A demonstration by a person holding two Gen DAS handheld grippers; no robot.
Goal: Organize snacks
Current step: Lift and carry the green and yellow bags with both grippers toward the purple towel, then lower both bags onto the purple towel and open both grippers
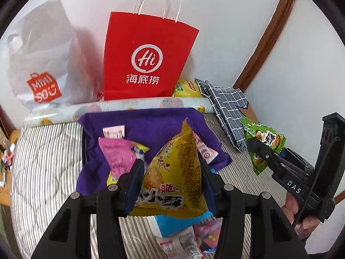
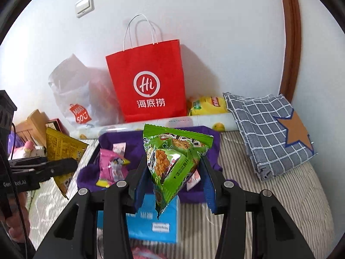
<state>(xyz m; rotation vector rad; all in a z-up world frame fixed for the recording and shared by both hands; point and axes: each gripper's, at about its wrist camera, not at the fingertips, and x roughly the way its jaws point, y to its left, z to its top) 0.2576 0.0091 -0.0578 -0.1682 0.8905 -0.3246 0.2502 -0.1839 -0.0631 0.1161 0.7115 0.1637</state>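
Snacks fill a black tray lined with purple cloth (image 1: 151,120) in the middle of the striped grey and white bed cover (image 1: 43,161). Going from left to right in the left wrist view, a white plastic shopping bag with an orange logo (image 1: 43,64) leans on the wall at 10 o'clock. A red paper bag with white string handles (image 1: 148,54) stands at 12 o'clock, and a roll of printed paper (image 1: 129,105) lies just in front of both bags. A pink foil snack pack (image 1: 116,155) sits in the tray at about 9 o'clock from the middle.

The left gripper (image 1: 170,183) has its two blue pads pressed on a yellow triangle-shaped snack bag (image 1: 172,172) and holds it up above the near edge of the tray. A blue and white box (image 1: 163,224) lies on the bed below it at 6 o'clock. A folded grey checked cloth (image 1: 228,112) lies at 2 o'clock.

In the right wrist view, the right gripper (image 2: 174,177) squeezes a green triangle-shaped snack bag (image 2: 172,161) between its pads, and holds it in the air in front of the tray. A yellow packet (image 2: 207,105) rests against the wall at 1 o'clock, just right of the red bag.
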